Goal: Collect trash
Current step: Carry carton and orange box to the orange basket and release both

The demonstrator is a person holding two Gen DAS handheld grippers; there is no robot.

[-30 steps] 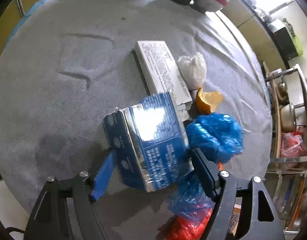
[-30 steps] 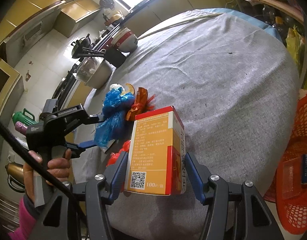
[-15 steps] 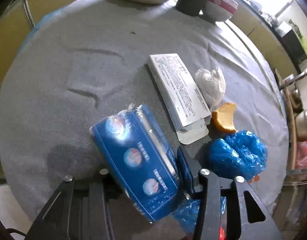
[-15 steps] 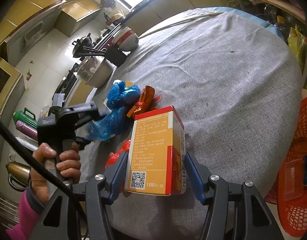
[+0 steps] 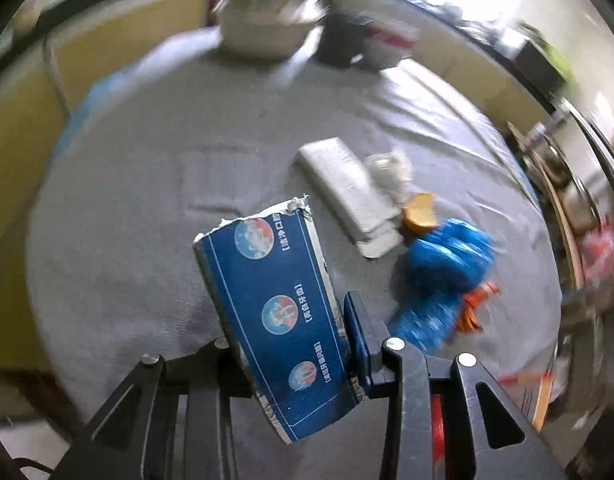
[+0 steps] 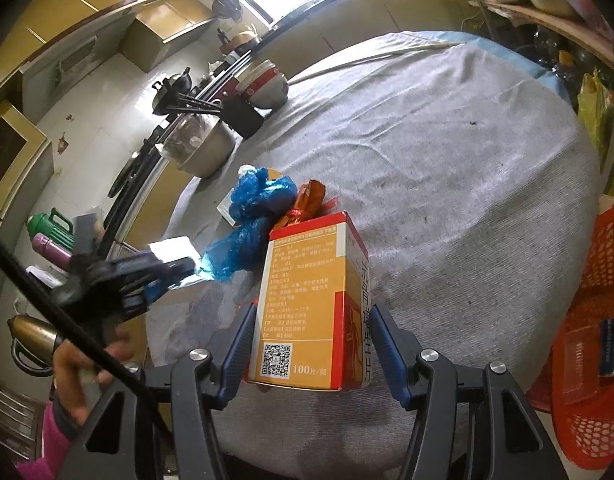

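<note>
Your left tool [image 5: 295, 340] has just been closing and now clamps the blue carton [image 5: 275, 308] by one end, tilted clear of the counter [image 5: 147, 200]; held so far off-centre, it could swing and slip. Your right tool [image 6: 311, 344] grips the orange box [image 6: 313, 304], seemingly low down. The red basket [image 6: 587, 412] sits right of the counter, so a hurried swing could drop either.

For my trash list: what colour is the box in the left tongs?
Dark blue box, silver edges, round pictures; left wrist view shows it best.

Left hand-held gripper [image 5: 295, 344] closed on blue carton [image 5: 275, 312], lifted
</note>
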